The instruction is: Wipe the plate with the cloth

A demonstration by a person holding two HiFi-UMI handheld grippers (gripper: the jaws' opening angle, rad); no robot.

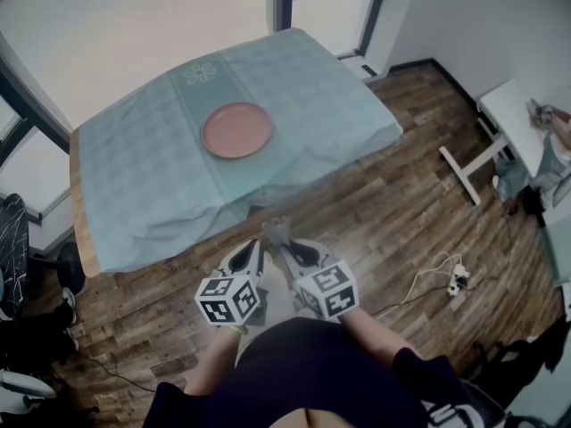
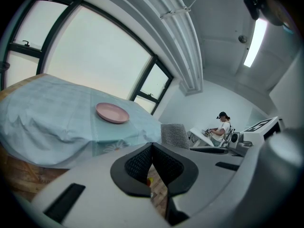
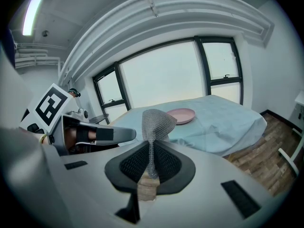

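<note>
Head view first: the biggest thing is the table under a pale blue-green tablecloth [image 1: 152, 181], filling the upper middle of the frame, with wooden floor [image 1: 401, 194] around it. The pink plate [image 1: 236, 130] sits flat near the middle of the tablecloth with nothing on it, well apart from both grippers. Those are down at the bottom centre, side by side over the floor, just short of the table's near edge.

The right gripper [image 3: 151, 146] has its jaws pinched together on a grey mesh cloth [image 3: 155, 125]. The cloth sticks up out of the jaws and flops over at the top. The left gripper [image 2: 152, 148] has its jaws pressed together too, but it's got nothing in it, and you just see a sliver of floor through the slot below.

Some things only turn up in one view. The left gripper view catches a person [image 2: 221, 126] sitting at a white desk at the right, and the cloth poking up at centre. The right gripper view shows the left gripper's marker cube [image 3: 49, 106] at its left. Only the head view picks up the white power strip [image 1: 458, 280] on the floor, lower right.
</note>
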